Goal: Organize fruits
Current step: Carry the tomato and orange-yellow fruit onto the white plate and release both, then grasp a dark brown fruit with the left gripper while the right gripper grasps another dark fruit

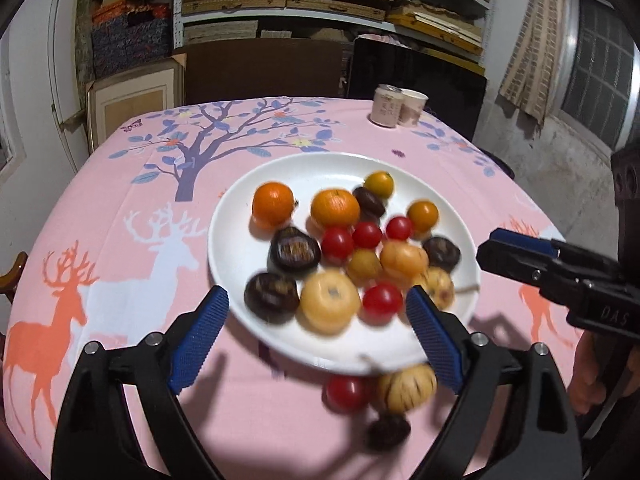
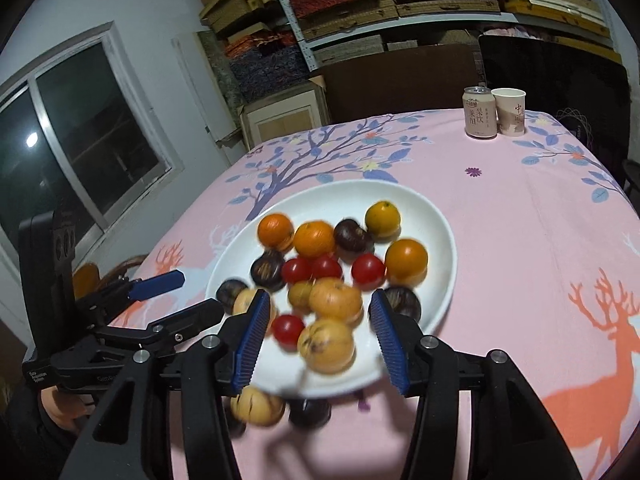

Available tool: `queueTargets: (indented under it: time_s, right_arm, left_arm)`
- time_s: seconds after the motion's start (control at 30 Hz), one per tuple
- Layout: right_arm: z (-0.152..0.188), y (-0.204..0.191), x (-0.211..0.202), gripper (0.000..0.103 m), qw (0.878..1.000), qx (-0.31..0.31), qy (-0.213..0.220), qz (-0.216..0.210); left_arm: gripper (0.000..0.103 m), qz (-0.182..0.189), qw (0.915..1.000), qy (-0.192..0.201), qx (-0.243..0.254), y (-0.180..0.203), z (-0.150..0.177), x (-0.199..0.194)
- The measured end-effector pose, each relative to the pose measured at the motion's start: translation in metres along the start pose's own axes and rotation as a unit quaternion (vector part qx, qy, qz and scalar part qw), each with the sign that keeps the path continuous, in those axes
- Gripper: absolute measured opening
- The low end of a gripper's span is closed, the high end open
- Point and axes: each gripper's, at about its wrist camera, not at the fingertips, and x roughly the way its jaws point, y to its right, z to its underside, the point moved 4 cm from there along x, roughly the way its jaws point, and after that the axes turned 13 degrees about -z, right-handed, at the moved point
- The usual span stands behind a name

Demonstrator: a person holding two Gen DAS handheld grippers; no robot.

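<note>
On my far left the pink deer-print tablecloth [image 1: 120, 280] lies bare. My left gripper [image 1: 316, 328] hangs over the near edge of the white plate [image 1: 236, 248] with its blue pads spread wide and nothing pinched between them. The plate carries the heap of fruit: two oranges [image 1: 273, 204] at the back left, dark chestnuts [image 1: 295, 249], red cherry tomatoes [image 1: 337, 243] in the middle and pale yellow striped fruits [image 1: 330, 301] toward me. Just off the near rim, on the cloth, sit a loose tomato [image 1: 347, 392], a striped yellow fruit [image 1: 406, 387] and a dark chestnut [image 1: 388, 432], all blurred. To the right, my right gripper [image 2: 316, 338] is parted over the plate, gripping nothing. A drink can [image 2: 479, 112] and paper cup [image 2: 510, 111] stand touching at the far right corner.
</note>
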Motion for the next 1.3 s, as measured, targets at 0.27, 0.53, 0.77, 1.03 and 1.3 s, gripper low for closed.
queueTargets:
  time_s: [0.27, 0.53, 0.77, 1.03, 1.3]
  right_arm:
    - [0.058, -0.027, -0.021, 0.053, 1.0, -0.018, -0.012, 0.011]
    - [0.085, -0.01, -0.025, 0.053, 0.999, 0.034, 0.006, -0.008]
    - [0.085, 0.0, -0.027, 0.053, 0.998, 0.061, 0.016, -0.026]
    - [0.086, 0.001, -0.027, 0.053, 0.997, 0.067, 0.017, -0.034]
    - [0.086, 0.001, -0.027, 0.053, 0.997, 0.067, 0.016, -0.039]
  left_arm:
    - [0.094, 0.001, 0.999, -0.013, 0.044, 0.017, 0.073, -0.033]
    - [0.094, -0.014, 0.9982, -0.021, 0.054, 0.027, 0.091, -0.029]
    - [0.094, -0.019, 0.9981, -0.039, 0.043, 0.029, 0.084, -0.019]
    - [0.094, -0.026, 0.9956, -0.07, 0.056, 0.037, 0.084, -0.004]
    - [0.055, -0.019, 0.995, -0.082, 0.053, 0.039, 0.085, 0.002]
